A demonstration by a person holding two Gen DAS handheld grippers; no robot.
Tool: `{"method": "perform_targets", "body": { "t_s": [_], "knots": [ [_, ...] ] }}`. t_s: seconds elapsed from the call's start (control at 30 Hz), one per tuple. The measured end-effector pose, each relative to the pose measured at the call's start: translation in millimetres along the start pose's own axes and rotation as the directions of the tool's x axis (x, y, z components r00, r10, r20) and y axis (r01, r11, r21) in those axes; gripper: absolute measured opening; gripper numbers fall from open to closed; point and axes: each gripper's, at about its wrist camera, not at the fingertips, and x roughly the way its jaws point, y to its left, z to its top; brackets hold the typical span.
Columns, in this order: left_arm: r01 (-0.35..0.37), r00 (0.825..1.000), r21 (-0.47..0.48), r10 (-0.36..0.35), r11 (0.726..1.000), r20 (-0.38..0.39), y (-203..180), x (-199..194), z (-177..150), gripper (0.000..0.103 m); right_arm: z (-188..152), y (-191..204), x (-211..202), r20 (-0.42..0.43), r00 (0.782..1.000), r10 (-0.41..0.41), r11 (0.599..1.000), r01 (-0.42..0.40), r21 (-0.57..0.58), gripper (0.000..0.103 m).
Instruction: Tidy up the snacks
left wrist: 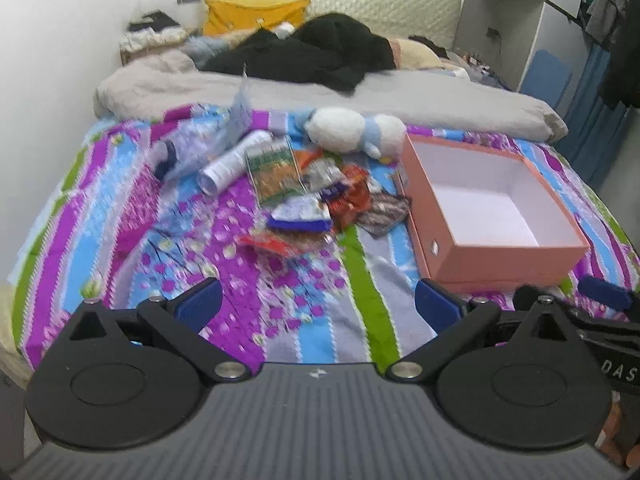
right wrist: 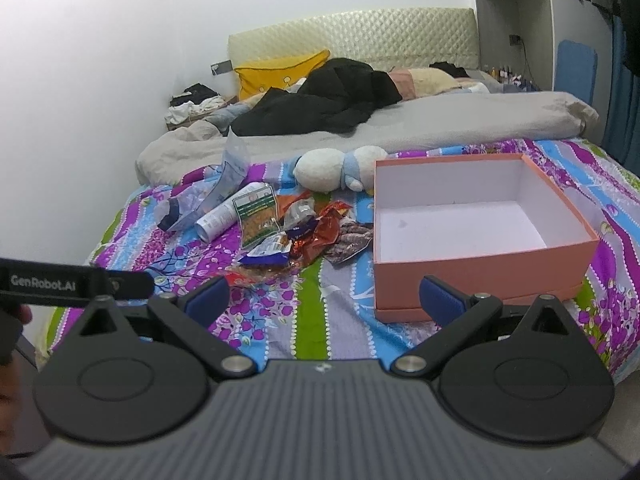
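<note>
Both claws gape wide over quilted floral bedspread, crinkly snack packets beside rigid cardboard box

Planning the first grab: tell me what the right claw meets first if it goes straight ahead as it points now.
Likely the bedspread just ahead. Beyond it lies the snack pile, with the pink box just to the right; depth is unclear.

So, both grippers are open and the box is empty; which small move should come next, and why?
Probably bring the left gripper forward to the nearest packet, the red-orange snack packet at the front of the snack pile, and close on it. Both it and the right gripper hold nothing, the pink box has nothing inside, and the pile lies left of the box.
</note>
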Motion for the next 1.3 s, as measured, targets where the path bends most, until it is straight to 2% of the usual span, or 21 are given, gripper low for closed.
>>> {"method": "perform_targets", "body": {
  "t_s": [0.3,0.47,0.63,0.83,0.97,1.07,1.2,1.3],
  "knots": [
    [0.055,0.998,-0.012,-0.055,0.998,0.014,-3.5,-19.8,51.8,0.103,17.1,0.0,19.8,0.003,1.0,0.001,1.0,-0.001,-0.03,0.103],
    [0.1,0.994,0.0,-0.1,0.995,-0.047,-14.7,-39.6,82.4,0.103,30.3,0.1,36.7,-0.015,1.0,0.022,0.999,-0.023,-0.046,0.103],
    [0.161,0.979,0.038,-0.155,0.986,-0.133,-26.2,-59.7,108.8,0.103,41.2,5.7,55.3,-0.039,0.999,0.015,0.993,-0.02,-0.114,0.103],
    [0.222,0.951,-0.017,-0.221,0.975,-0.218,-29.4,-75.2,134.9,0.103,49.5,6.3,66.9,-0.049,0.999,0.007,0.994,-0.012,-0.109,0.103],
    [0.247,0.927,0.007,-0.234,0.969,-0.292,-36.6,-73.3,140.3,0.103,51.3,4.0,73.7,-0.065,0.998,-0.008,0.995,0.001,-0.103,0.103],
    [0.261,0.902,-0.008,-0.247,0.965,-0.355,-37.5,-67.1,139.9,0.103,51.5,4.1,77.9,-0.074,0.997,-0.015,0.994,0.007,-0.108,0.103],
    [0.266,0.9,0.0,-0.248,0.964,-0.359,-34.0,-64.9,142.5,0.103,50.9,6.6,84.1,-0.085,0.996,-0.019,0.993,0.009,-0.115,0.103],
    [0.256,0.905,0.0,-0.239,0.967,-0.352,-33.0,-61.5,147.1,0.103,51.4,7.9,89.5,-0.096,0.995,-0.018,0.994,0.007,-0.114,0.103]
  ]
}}
